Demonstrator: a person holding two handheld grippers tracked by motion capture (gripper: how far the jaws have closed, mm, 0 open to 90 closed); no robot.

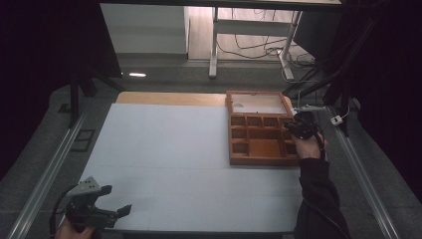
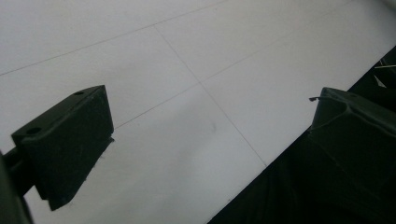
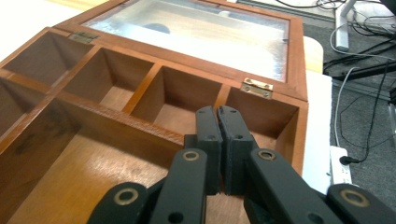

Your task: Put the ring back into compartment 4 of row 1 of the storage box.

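Observation:
A brown wooden box with several empty compartments lies at the far right of the white table. Its glass-paned lid lies open behind it. My right gripper hovers over the box's right edge, jaws shut with nothing between them. In the right gripper view the shut fingertips point at the back-row compartments of the box, near the brass hinge of the lid. My left gripper rests at the near left corner of the table, open and empty, over bare tabletop.
Metal rails run along both sides of the table. Beyond its far edge stand desk legs and tangled cables. A white power strip lies on the grey floor to the right of the box.

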